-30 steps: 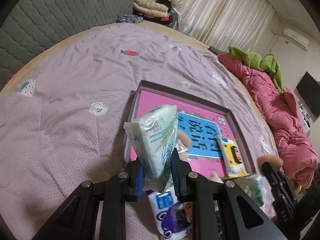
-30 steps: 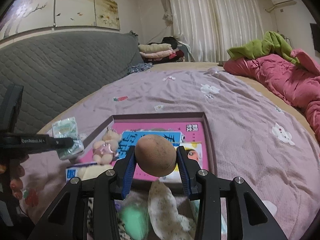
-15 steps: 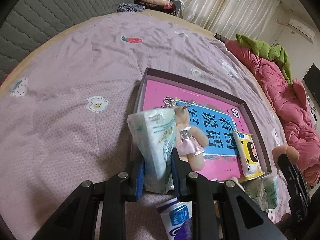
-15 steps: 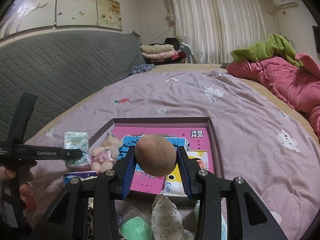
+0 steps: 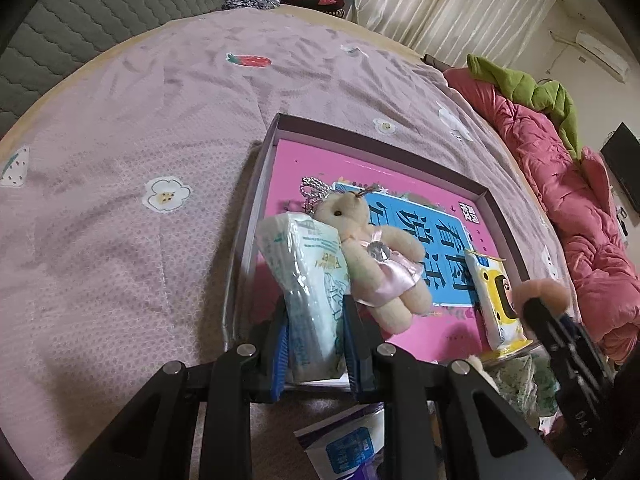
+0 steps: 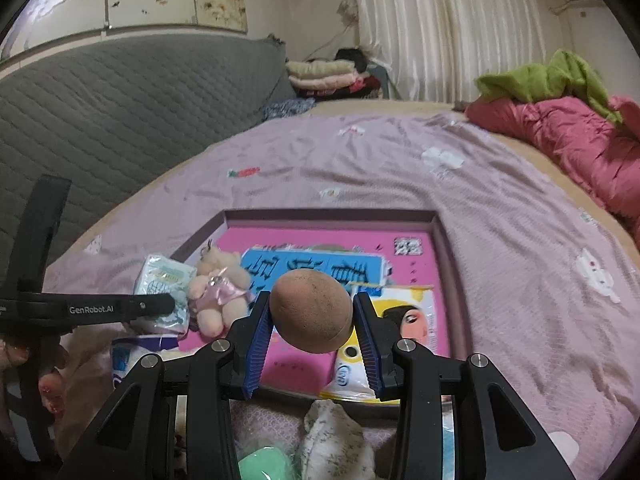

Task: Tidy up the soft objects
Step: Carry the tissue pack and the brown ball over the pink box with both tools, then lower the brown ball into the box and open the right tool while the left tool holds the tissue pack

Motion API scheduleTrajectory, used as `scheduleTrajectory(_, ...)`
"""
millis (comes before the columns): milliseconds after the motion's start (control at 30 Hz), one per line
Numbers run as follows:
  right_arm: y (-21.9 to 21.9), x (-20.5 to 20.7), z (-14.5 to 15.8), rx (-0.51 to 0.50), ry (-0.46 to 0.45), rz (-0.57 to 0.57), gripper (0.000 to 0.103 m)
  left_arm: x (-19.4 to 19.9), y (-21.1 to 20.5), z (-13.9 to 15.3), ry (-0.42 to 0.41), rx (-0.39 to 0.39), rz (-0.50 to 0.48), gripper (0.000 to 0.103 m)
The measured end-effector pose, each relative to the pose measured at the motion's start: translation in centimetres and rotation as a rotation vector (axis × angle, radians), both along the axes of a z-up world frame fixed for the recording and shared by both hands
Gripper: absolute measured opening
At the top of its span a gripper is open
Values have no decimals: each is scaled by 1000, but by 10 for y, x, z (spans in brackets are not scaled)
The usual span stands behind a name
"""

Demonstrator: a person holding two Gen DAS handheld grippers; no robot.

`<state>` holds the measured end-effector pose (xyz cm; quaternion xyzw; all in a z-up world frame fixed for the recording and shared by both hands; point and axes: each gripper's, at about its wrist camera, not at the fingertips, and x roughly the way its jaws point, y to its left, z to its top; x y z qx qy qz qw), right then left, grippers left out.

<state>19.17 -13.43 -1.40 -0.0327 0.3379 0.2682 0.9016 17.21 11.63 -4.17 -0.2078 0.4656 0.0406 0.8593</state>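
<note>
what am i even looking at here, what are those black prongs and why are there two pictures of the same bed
There is no robot here. A person holds a handheld gripper in each hand, and each gripper carries a fisheye camera looking forward along its two black fingers, hence two curved views of one scene.

The left wrist view shows the left gripper shut on a pale tissue pack. The right wrist view shows the right gripper shut on a brown egg-shaped sponge.

Below them, on a bed with a purple bedspread, lies a shallow box with a pink printed bottom. A small teddy bear in a pink dress and a yellow wipes pack lie in it. More soft things sit by the box's near edge.
</note>
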Motion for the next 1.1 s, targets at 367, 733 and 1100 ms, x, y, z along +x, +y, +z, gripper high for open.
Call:
scheduleTrajectory(367, 9, 8, -21, -16, 85, 32, 42, 1, 0, -4, -6, -33, -7, 24)
scheduleTrajectory(733, 18, 6, -29, -50, 106, 75, 42, -1, 3, -4, 2, -34, -10, 26)
scheduleTrajectory(1100, 18, 5, -30, -47, 114, 82, 50, 1, 2, -4, 10, -21, -10, 26)
